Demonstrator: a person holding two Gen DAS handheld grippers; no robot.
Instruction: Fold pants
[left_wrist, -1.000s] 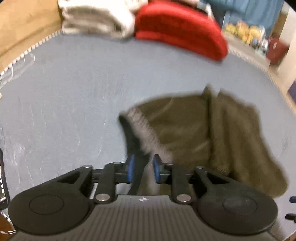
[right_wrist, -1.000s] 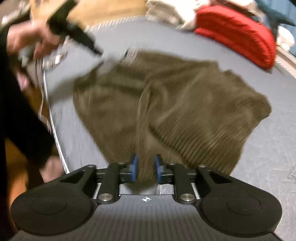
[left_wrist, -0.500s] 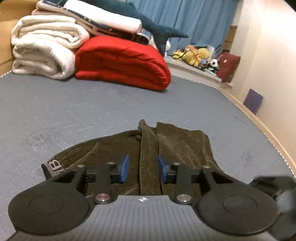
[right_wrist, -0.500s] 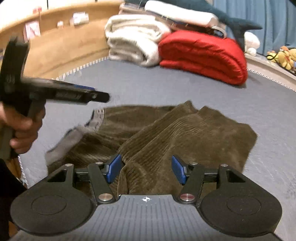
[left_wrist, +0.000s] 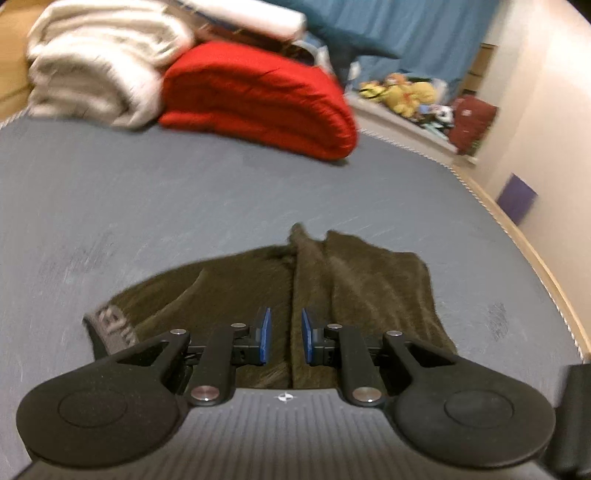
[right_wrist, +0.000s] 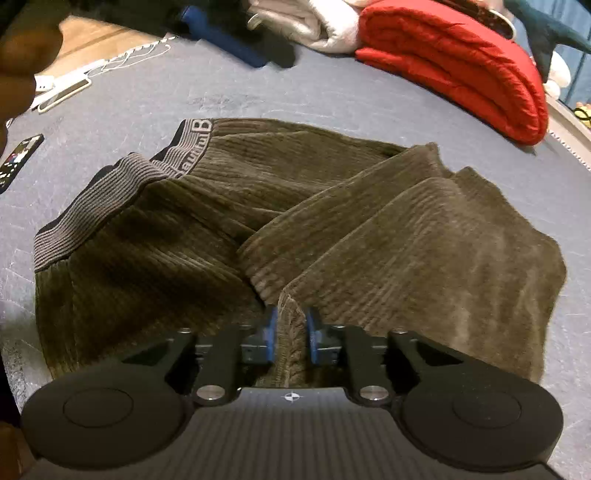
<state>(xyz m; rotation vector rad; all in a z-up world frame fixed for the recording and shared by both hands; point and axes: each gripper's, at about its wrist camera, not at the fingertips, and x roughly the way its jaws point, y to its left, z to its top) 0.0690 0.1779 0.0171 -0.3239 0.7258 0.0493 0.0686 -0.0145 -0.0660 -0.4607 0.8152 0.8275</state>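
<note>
Closing my right gripper (right_wrist: 290, 334) on a ridge of the pants (right_wrist: 369, 229), mid-mattress (right_wrist: 332, 96); my left gripper (left_wrist: 283, 339) is narrowing over a fold. A shallow pinch could slip, dragging layers crooked.

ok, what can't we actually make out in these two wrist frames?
- Waistband lettering: left wrist view, motion blur, partly folded under.
- Pants near hem: right wrist view, hidden behind the right gripper, which is closing on a cloth fold.
- Left gripper: closing, contact with the ridge unclear.
- Phone: cut by frame edge.
</note>
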